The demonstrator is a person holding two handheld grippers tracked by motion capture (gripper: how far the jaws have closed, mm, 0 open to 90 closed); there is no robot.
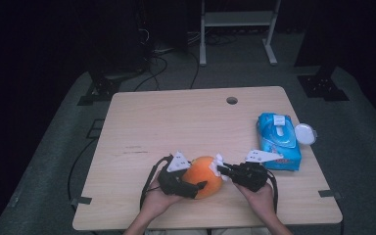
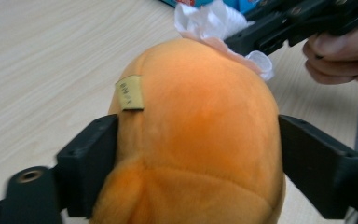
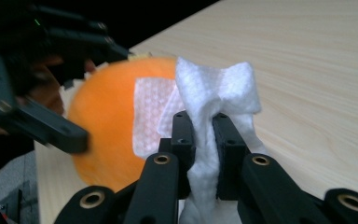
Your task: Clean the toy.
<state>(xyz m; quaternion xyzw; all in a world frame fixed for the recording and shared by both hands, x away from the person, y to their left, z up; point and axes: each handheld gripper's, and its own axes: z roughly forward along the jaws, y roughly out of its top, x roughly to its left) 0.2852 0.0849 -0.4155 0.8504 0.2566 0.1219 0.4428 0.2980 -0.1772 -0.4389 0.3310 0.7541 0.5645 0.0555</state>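
Left gripper clamps round orange plush toy. Right gripper pinches crumpled white wipe against toy. Blue wipe pack, lid open, right of toy.

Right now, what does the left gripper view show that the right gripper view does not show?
The left gripper view alone has the small yellow tag on the orange plush toy, with the left gripper clamped on the toy's sides. The right gripper view alone has the right gripper pinching the white wipe from close up. Both include the toy, the wipe and the wooden table.
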